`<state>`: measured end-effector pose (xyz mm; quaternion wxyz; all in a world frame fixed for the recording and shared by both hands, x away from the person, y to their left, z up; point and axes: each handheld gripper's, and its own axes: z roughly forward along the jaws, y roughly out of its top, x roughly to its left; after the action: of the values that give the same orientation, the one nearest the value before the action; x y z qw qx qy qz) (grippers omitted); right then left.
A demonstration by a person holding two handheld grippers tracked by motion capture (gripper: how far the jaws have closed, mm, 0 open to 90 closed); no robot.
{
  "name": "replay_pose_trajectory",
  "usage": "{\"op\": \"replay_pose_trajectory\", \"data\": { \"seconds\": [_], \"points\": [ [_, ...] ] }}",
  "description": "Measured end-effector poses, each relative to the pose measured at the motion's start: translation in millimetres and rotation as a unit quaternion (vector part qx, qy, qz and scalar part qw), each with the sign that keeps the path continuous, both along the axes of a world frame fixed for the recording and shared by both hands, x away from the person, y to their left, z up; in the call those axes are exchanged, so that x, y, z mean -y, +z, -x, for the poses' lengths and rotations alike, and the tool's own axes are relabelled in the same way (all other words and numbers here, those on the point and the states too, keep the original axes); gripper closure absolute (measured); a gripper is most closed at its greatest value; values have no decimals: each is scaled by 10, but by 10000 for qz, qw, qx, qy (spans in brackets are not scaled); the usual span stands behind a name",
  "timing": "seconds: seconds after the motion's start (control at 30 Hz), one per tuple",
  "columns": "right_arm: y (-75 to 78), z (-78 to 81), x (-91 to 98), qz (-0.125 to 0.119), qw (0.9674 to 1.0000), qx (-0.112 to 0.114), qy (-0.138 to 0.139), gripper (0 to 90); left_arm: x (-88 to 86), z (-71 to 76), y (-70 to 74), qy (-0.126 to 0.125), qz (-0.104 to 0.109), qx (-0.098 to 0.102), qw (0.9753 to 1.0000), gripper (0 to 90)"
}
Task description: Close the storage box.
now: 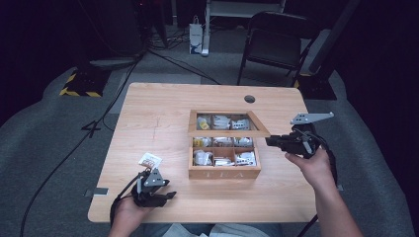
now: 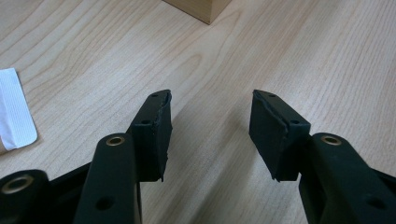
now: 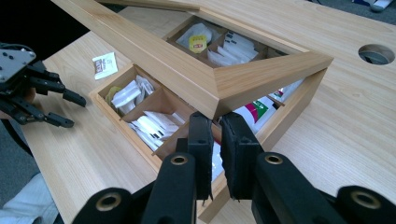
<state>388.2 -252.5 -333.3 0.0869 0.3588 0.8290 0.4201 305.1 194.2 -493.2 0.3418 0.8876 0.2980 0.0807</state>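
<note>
Altogether one tea box (image 1: 225, 172), two grippers, one loose sachet (image 1: 149, 160).

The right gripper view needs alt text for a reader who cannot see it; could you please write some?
The right gripper pinches the corner of a wooden tea box's lid, holding it partly raised over compartments of tea bags. Beyond the box, a loose tea bag lies on the table, and the left gripper waits open.
</note>
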Motion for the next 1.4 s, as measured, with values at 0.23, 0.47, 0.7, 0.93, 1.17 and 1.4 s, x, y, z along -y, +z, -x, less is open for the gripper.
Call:
{"op": "replay_pose_trajectory", "data": {
  "seconds": [0.23, 0.47, 0.7, 0.93, 1.17, 1.4],
  "points": [
    [-10, 3, -13, 102, 9999, -75, 15, 815, -1, 1, -2, 5, 4, 16, 10000, 493],
    [-22, 14, -53, 386, 9991, -128, 95, 801, 26, 8, -5, -4, -46, 82, 10000, 492],
    [-32, 19, -68, 496, 9985, -199, 137, 794, 38, 9, -5, -7, -73, 103, 9999, 493],
    [-65, 22, -93, 685, 9968, -332, 245, 790, 47, -1, -13, -30, -19, 113, 9999, 492],
    [-93, 18, -114, 815, 9952, -439, 317, 787, 43, -7, -21, -40, 19, 134, 9999, 493],
    [-130, 16, -141, 985, 9928, -534, 412, 787, 46, -8, -22, -32, 10, 150, 9999, 492]
  ]
}}
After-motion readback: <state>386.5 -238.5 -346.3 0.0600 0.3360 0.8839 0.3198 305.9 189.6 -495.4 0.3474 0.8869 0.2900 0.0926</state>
